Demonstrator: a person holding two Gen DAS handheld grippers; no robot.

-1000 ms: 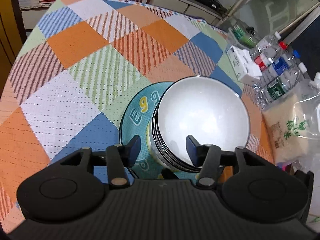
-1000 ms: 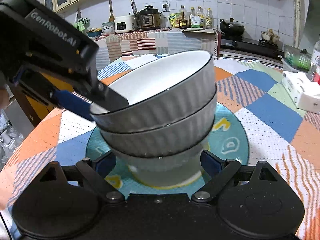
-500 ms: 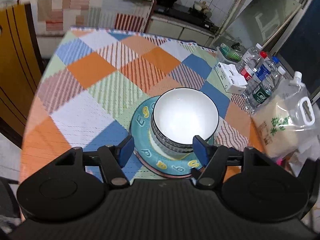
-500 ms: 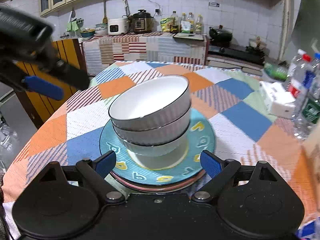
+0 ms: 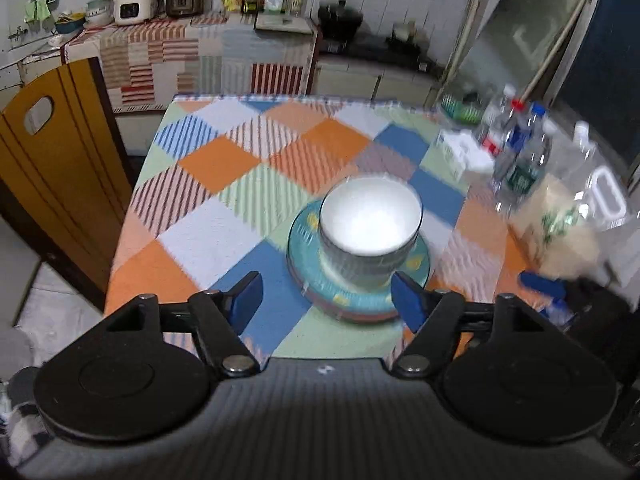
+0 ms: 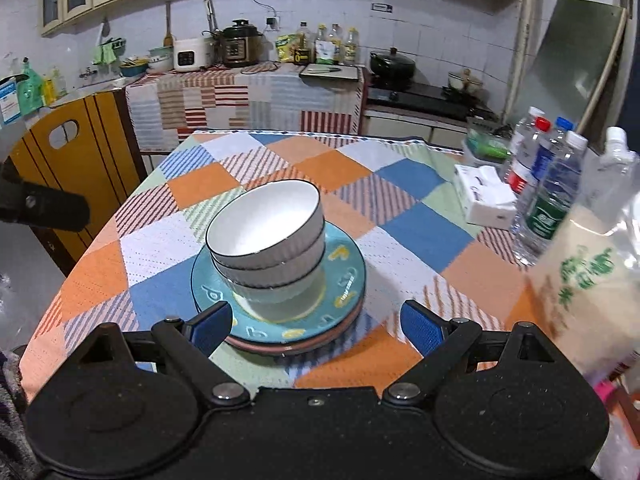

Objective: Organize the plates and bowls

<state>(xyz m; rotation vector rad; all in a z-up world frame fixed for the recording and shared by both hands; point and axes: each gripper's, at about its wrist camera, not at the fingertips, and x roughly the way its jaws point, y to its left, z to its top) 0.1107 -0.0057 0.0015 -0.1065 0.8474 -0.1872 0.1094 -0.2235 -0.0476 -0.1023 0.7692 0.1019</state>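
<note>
Three white ribbed bowls with dark rims are nested in a stack [image 6: 267,240] on a teal plate with yellow letters [image 6: 344,276], which lies on a pink plate [image 6: 292,349]. The stack [image 5: 370,232] and the teal plate [image 5: 304,252] also show in the left wrist view. My left gripper [image 5: 326,304] is open and empty, above and short of the stack. My right gripper [image 6: 316,326] is open and empty, near the plates' front rim, touching nothing. The left gripper's body [image 6: 44,206] shows at the left edge of the right wrist view.
The table [image 6: 420,232] has a checked cloth. At its right stand water bottles [image 6: 548,196], a white box [image 6: 486,200], a rice bag [image 6: 588,280] and a green basket [image 6: 486,140]. A yellow wooden chair [image 6: 76,168] stands at the left. A kitchen counter [image 6: 248,96] lies behind.
Both grippers have pulled back and up from the bowl stack. The left gripper has let go of the top bowl's rim and opened wider. The stack stays on the plates.
</note>
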